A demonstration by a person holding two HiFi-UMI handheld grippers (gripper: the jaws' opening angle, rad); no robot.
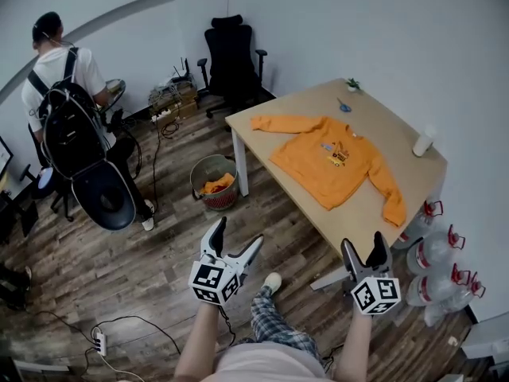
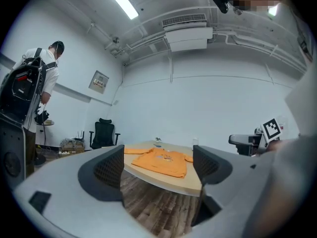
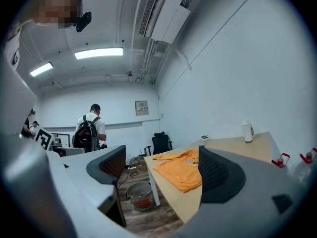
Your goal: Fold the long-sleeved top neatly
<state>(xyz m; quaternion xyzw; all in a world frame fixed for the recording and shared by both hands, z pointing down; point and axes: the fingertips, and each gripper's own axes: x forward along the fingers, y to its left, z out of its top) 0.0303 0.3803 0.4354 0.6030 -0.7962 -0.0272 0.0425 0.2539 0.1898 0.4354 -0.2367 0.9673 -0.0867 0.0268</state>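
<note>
An orange long-sleeved top (image 1: 334, 161) lies flat and face up on the wooden table (image 1: 374, 114), both sleeves spread out. It also shows between the jaws in the left gripper view as the orange top (image 2: 161, 162), and in the right gripper view as the orange top (image 3: 178, 172). My left gripper (image 1: 237, 240) hangs open over the floor, well short of the table. My right gripper (image 1: 366, 251) is open too, near the table's front corner. Neither holds anything.
A white bottle (image 1: 422, 142), a small plant (image 1: 352, 84) and a blue item (image 1: 343, 106) sit on the table. A wastebasket (image 1: 214, 183) stands by the table leg. A person with a backpack (image 1: 70, 126) stands at left, an office chair (image 1: 231, 62) behind. Water jugs (image 1: 433, 253) line the right wall.
</note>
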